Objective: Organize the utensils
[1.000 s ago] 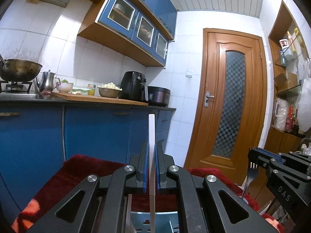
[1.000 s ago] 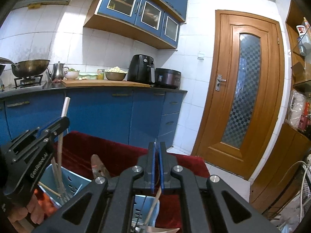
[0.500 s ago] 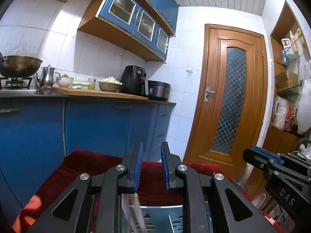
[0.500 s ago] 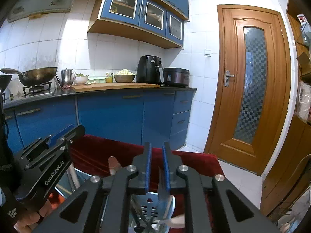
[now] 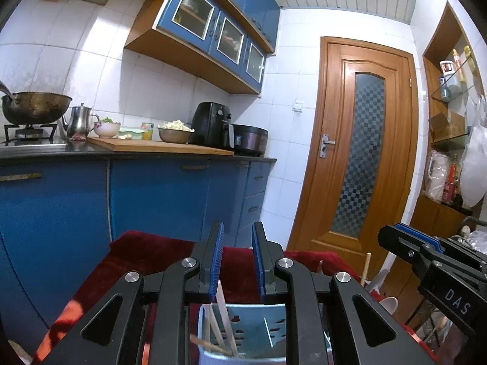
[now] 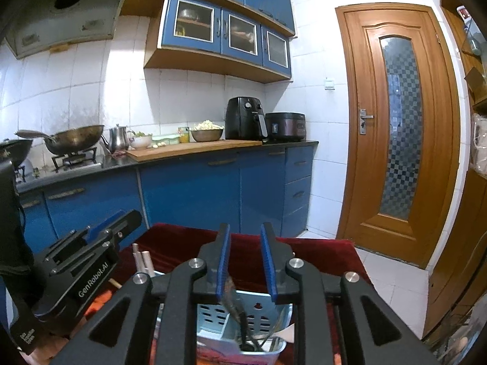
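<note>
The pale blue utensil caddy (image 5: 243, 328) sits on the red cloth (image 5: 152, 252), directly under both grippers. White chopsticks (image 5: 223, 316) lean in its left compartment; dark-handled utensils (image 6: 240, 319) and a white spoon-like piece (image 6: 287, 333) stand in the right one, though the black linkages hide most of that side, so their lean is hard to judge. The left gripper (image 5: 237, 258) has its jaws apart with nothing between them. The right gripper (image 6: 246, 261) has just been opening and is likewise empty. The chopsticks' tips reach up beside the left blue pad (image 5: 215, 261); a careless sideways pull could snag them, flicking them out or tipping the light caddy. The two grippers are close and could knock together
</note>
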{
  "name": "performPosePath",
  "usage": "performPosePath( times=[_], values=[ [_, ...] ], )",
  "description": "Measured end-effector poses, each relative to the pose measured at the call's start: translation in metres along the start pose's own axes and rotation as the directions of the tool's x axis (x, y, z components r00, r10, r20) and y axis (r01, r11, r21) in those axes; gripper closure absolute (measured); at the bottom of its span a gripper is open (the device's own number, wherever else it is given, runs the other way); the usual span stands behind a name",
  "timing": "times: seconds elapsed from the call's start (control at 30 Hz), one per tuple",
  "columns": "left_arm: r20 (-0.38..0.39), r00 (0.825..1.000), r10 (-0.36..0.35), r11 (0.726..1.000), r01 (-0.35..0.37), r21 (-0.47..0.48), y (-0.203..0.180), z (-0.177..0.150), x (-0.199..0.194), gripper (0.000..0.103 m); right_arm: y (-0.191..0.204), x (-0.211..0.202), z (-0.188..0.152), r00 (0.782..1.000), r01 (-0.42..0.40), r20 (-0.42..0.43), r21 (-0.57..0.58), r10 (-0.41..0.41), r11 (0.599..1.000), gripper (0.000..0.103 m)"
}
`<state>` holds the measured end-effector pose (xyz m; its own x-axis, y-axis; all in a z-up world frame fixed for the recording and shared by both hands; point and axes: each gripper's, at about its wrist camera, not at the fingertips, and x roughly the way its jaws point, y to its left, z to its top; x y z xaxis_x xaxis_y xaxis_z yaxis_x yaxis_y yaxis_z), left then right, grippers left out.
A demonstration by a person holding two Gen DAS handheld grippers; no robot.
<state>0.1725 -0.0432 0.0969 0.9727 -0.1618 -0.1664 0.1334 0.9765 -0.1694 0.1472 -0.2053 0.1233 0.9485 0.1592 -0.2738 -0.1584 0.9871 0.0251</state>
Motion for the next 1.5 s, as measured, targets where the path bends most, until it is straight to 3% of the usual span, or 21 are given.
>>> performPosePath(
  times=[0.57, 0.87, 1.2, 1.27, 1.33, 1.5],
  values=[
    [-0.047, 0.999, 0.010, 0.999, -0.009, 0.041, 0.006, 0.004, -0.084, 0.084, 0.004, -0.080, -0.012, 0.991, -0.135, 0.004, 0.121, 0.135, 0.984, 0.077],
    [-0.128, 0.991, 0.033, 0.998, -0.024, 0.066, 0.012, -0.020, -0.123, 0.084, 0.005, -0.112, -0.049, 0.989, -0.128, -0.050, 0.143, 0.136, 0.981, 0.072],
    [-0.237, 0.971, 0.040, 0.996, -0.022, 0.081, 0.016, -0.057, -0.147, 0.084, 0.017, -0.132, -0.093, 0.989, -0.103, -0.096, 0.129, 0.115, 0.986, 0.063],
    [-0.256, 0.966, 0.041, 0.997, -0.023, 0.076, 0.018, -0.064, -0.148, 0.079, 0.019, -0.134, -0.101, 0.989, -0.099, -0.100, 0.126, 0.112, 0.987, 0.058],
    [-0.270, 0.962, 0.037, 0.997, -0.018, 0.070, 0.020, -0.072, -0.149, 0.058, 0.022, -0.135, -0.111, 0.989, -0.093, -0.106, 0.121, 0.106, 0.988, 0.048],
    [-0.266, 0.962, 0.055, 0.995, -0.030, 0.098, 0.019, -0.089, -0.149, 0.035, 0.024, -0.134, -0.133, 0.990, -0.053, -0.121, 0.106, 0.066, 0.993, 0.027]
  ],
)
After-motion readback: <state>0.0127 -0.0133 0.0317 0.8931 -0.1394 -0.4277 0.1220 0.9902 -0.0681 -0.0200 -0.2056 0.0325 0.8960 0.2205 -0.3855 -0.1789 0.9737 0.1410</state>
